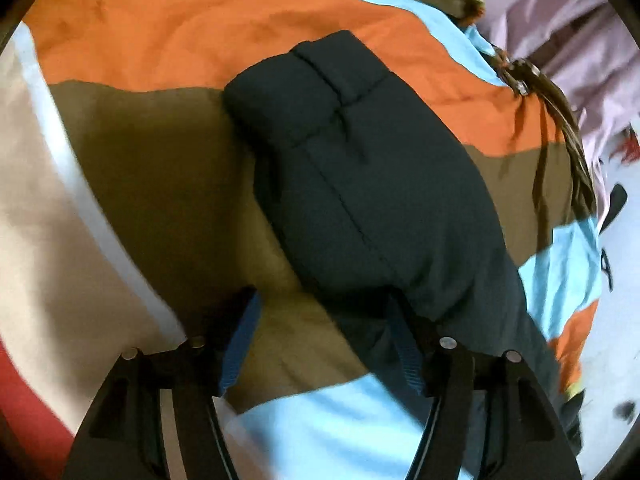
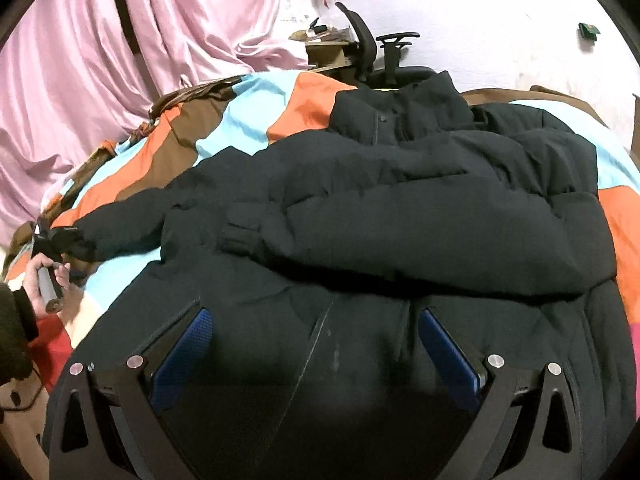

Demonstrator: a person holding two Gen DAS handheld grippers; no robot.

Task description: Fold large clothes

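A dark puffer jacket (image 2: 400, 216) lies spread on a striped bedspread (image 2: 304, 108), collar at the far end. One sleeve is folded across its body. The other sleeve (image 1: 360, 184) stretches out over the brown and orange stripes, cuff (image 1: 316, 80) pointing away. My left gripper (image 1: 322, 298) stands open at the near end of this sleeve. Its right fingertip is tucked under the fabric edge and its left finger is over bare bedspread. In the right wrist view the left gripper (image 2: 74, 245) is at the far left, in a hand. My right gripper (image 2: 316, 320) hangs open over the jacket's lower front.
A pink curtain (image 2: 120, 80) hangs beyond the bed on the left. An office chair (image 2: 372, 52) and a cluttered desk stand against the white wall behind. The person's dark fleece sleeve (image 2: 14, 328) and a tan garment are at the lower left.
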